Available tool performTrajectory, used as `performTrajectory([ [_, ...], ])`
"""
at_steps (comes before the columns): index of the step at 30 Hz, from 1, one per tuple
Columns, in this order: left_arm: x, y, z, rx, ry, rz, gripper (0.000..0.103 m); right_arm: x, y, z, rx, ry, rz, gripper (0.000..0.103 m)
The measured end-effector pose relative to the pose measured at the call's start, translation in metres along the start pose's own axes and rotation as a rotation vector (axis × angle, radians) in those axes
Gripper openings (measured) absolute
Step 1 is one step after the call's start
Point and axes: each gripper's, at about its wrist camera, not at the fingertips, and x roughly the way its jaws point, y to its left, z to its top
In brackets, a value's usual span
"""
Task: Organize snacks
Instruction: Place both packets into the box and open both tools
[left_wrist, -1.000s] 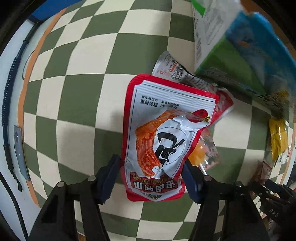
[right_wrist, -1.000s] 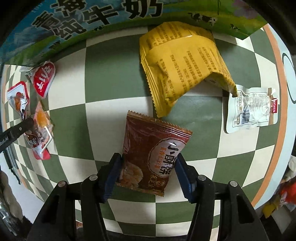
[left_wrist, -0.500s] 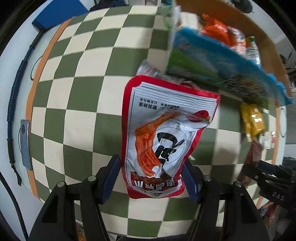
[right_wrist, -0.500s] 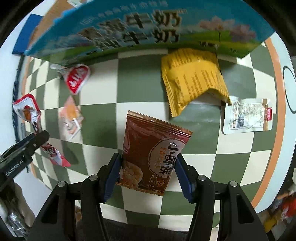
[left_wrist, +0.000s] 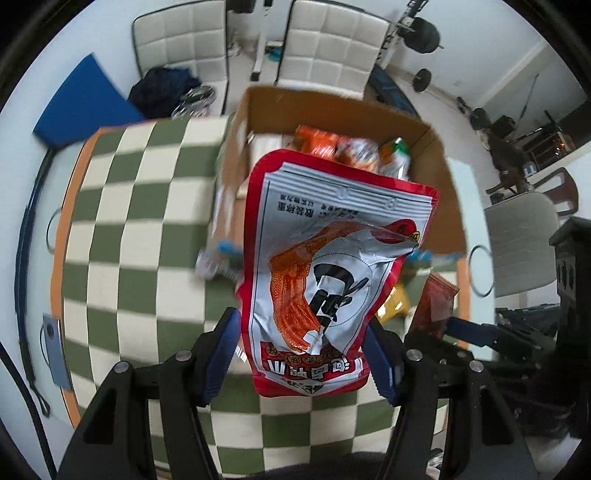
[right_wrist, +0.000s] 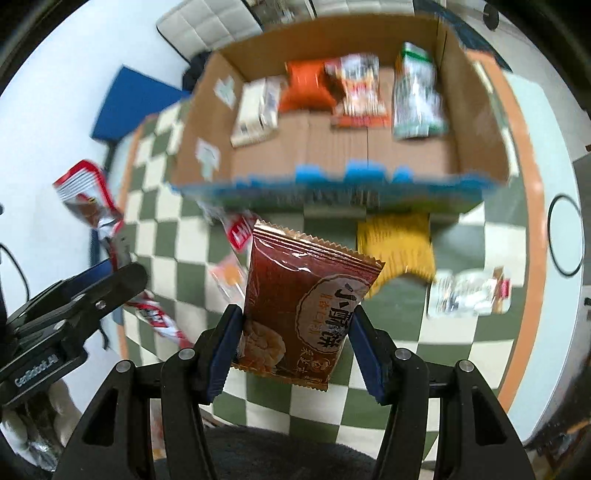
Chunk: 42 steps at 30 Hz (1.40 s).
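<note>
— Snacks, where are they sitting?
— A red-and-white pouch (left_wrist: 332, 273) is hanging clamped in the left gripper (left_wrist: 301, 354), up off the checkered table (left_wrist: 140, 229), in front of the cardboard box (right_wrist: 258, 51).
— And the right gripper (right_wrist: 295, 349)?
— It is pinching a brown packet (right_wrist: 303, 306); a yellow bag (right_wrist: 397, 245) is lying beside the box.
</note>
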Motion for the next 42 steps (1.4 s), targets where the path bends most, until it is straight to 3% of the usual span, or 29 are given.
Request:
performTrajectory([
  [7, 0.02, -0.012, 0.078, 0.023, 0.057, 0.01, 0.062, -0.014, -0.007, 0.058, 0.007, -0.077, 0.014, 0.061],
  [16, 0.1, 0.005, 0.147, -0.013, 0.265, 0.061, 0.062, 0.028, -0.013, 0.13, -0.002, -0.072, -0.001, 0.061],
  [21, 0.138, 0.011, 0.152, -0.014, 0.373, 0.083, 0.062, 0.067, -0.008, 0.152, -0.033, -0.023, -0.025, 0.061],
  [27, 0.163, 0.016, 0.146, -0.011, 0.441, 0.089, 0.062, 0.107, -0.009, 0.159, -0.05, 0.04, -0.045, 0.061],
  [36, 0.181, 0.02, 0.134, -0.014, 0.497, 0.087, 0.065, 0.143, -0.013, 0.165, -0.048, 0.093, -0.011, 0.061],
  [39, 0.18, 0.019, 0.133, -0.022, 0.483, 0.098, 0.065, 0.151, -0.013, 0.166, -0.046, 0.119, 0.004, 0.063],
  [42, 0.175, 0.02, 0.132, -0.029, 0.449, 0.115, 0.076, 0.157, -0.012, 0.166, -0.049, 0.127, -0.041, 0.09],
])
